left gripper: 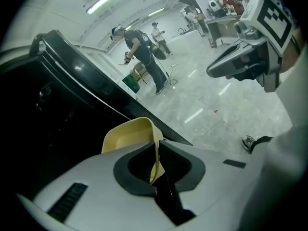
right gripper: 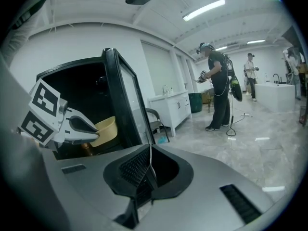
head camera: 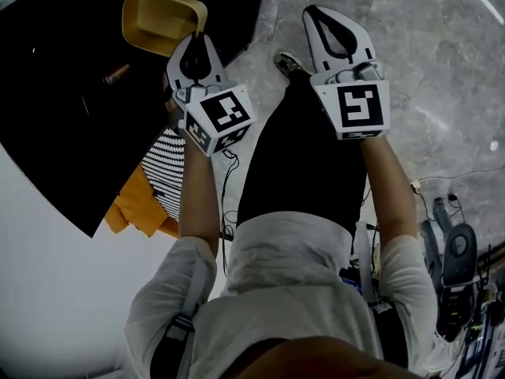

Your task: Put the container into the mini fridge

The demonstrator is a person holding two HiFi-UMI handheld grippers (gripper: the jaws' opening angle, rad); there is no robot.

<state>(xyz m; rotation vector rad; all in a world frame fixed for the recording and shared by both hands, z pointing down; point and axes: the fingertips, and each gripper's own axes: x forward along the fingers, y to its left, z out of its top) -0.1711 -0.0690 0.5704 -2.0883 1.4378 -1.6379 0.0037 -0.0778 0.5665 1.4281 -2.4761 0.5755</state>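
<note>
A pale yellow container (head camera: 158,20) of smooth plastic, thin-walled with rounded corners, is pinched by its rim in the left gripper (head camera: 196,39); the dark ribbed pads clamp the wall. The tub juts toward 11 o'clock from the jaws, over the dark opening of the glossy black mini fridge (head camera: 63,109). In the right gripper view the open door (right gripper: 122,100) stands just beside the tub at 3 o'clock. The right gripper (head camera: 314,13), jaws pressed together on nothing, hangs at 3 o'clock of the left, over open grey marble floor (head camera: 434,77).
</note>
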